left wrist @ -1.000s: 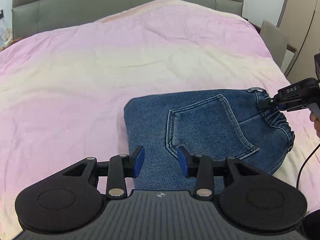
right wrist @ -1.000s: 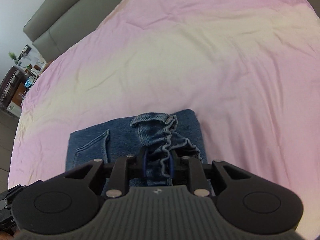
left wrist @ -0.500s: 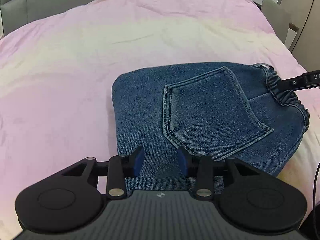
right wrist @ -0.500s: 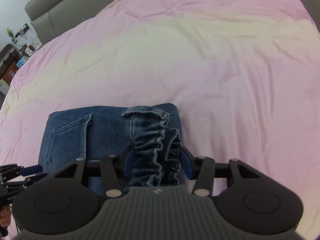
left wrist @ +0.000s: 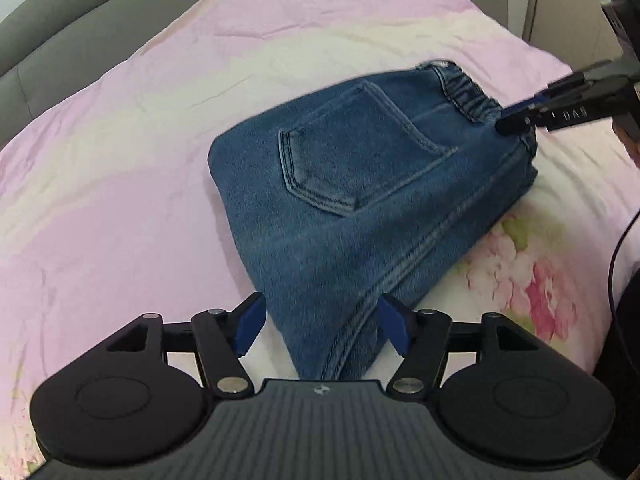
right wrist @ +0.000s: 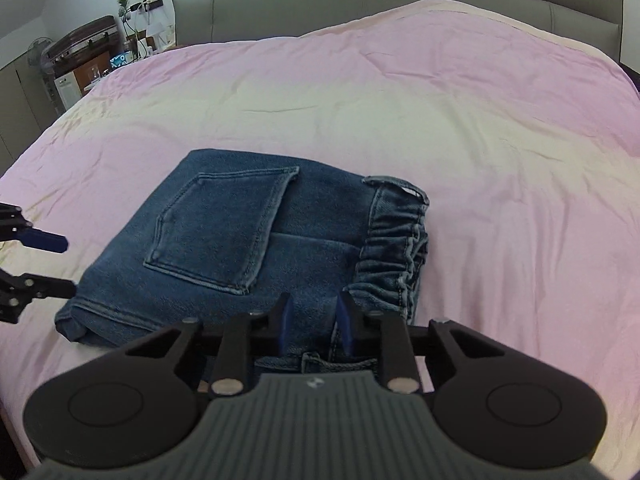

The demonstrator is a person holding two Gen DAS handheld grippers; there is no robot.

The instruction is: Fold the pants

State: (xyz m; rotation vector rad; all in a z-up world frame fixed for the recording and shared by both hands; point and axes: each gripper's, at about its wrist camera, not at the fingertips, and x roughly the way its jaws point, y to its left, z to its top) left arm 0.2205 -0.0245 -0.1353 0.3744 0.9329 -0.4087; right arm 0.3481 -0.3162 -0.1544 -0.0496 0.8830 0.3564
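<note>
Denim pants (right wrist: 248,248) are seen folded into a compact bundle on a pink and cream bedspread (right wrist: 460,120), with a back pocket (right wrist: 224,224) facing up and the gathered elastic waistband (right wrist: 394,240) at the bundle's 3 o'clock edge in the right wrist view. In the left wrist view the same bundle (left wrist: 360,200) is shown with one corner running down toward 6 o'clock, over a floral patch of the bedspread (left wrist: 532,280) at 4 o'clock.

The left gripper (left wrist: 320,326) is held over that near corner, its blue pads (left wrist: 249,326) spread to either side of the denim and clear of it — the jaws are opening, with the corner lying between them but not pinched. In the right wrist view the same gripper (right wrist: 56,264) is seen at 9 o'clock, just beside the folded edge.

The right gripper (right wrist: 314,322) is placed at the near edge of the bundle, at 6 o'clock of the pocket and beside the waistband. Its jaws are closing and stand narrow; denim is seen in the gap, but whether the pads press on it cannot be told. In the left wrist view this gripper (left wrist: 508,120) is seen reaching in at 2 o'clock, its tips at the waistband corner.

A grey padded headboard (right wrist: 400,4) is visible at 12 o'clock, and cluttered furniture (right wrist: 88,60) at 10 o'clock.
</note>
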